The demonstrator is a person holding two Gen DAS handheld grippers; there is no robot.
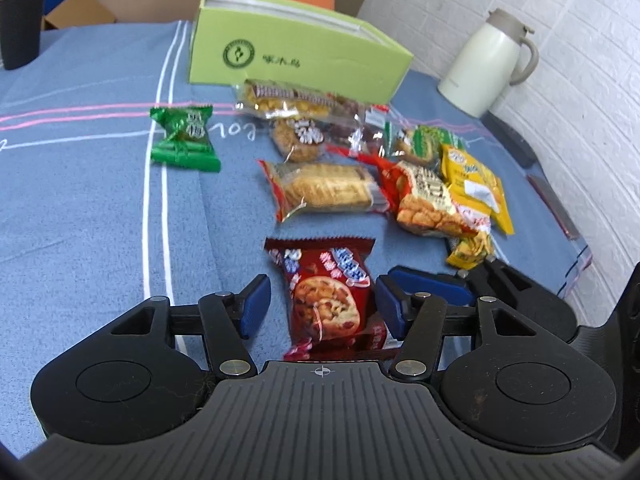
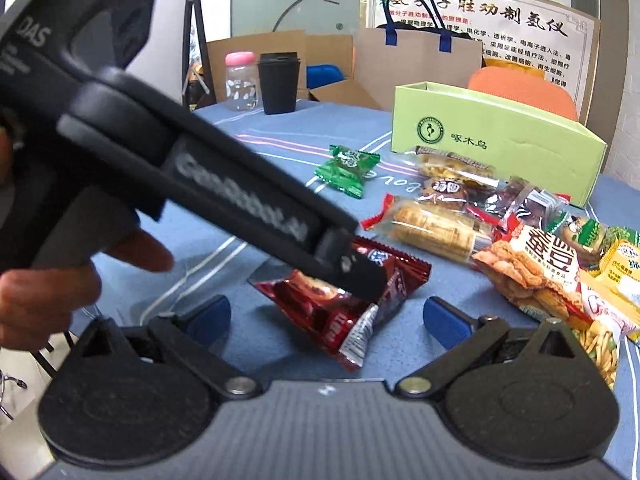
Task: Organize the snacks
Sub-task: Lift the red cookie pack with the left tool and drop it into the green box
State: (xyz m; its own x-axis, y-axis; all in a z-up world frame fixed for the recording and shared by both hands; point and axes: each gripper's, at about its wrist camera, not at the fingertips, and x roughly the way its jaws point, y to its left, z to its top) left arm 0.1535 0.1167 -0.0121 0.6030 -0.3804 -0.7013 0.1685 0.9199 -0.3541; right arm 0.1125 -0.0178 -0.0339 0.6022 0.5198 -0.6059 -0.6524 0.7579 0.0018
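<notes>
A red cookie packet (image 1: 326, 300) lies on the blue tablecloth (image 1: 80, 200) between the blue pads of my left gripper (image 1: 322, 306). The jaws are open, and a strip of cloth shows between the left pad and the packet. In the right wrist view the left gripper's finger (image 2: 356, 278) reaches over the same packet (image 2: 332, 308), which looks tilted. My right gripper (image 2: 328, 318) is wide open just in front of the packet's near end and holds nothing. Other snacks lie beyond: a green candy (image 1: 184, 136), a biscuit pack (image 1: 326, 190) and a heap of yellow and orange packets (image 1: 448, 192).
An open green box (image 1: 296, 52) stands behind the snacks. A white kettle (image 1: 488, 64) stands by the wall at the right, a black cup (image 2: 278, 84) and a pink-capped bottle (image 2: 240, 80) at the far left. A hand (image 2: 60, 280) holds the left gripper.
</notes>
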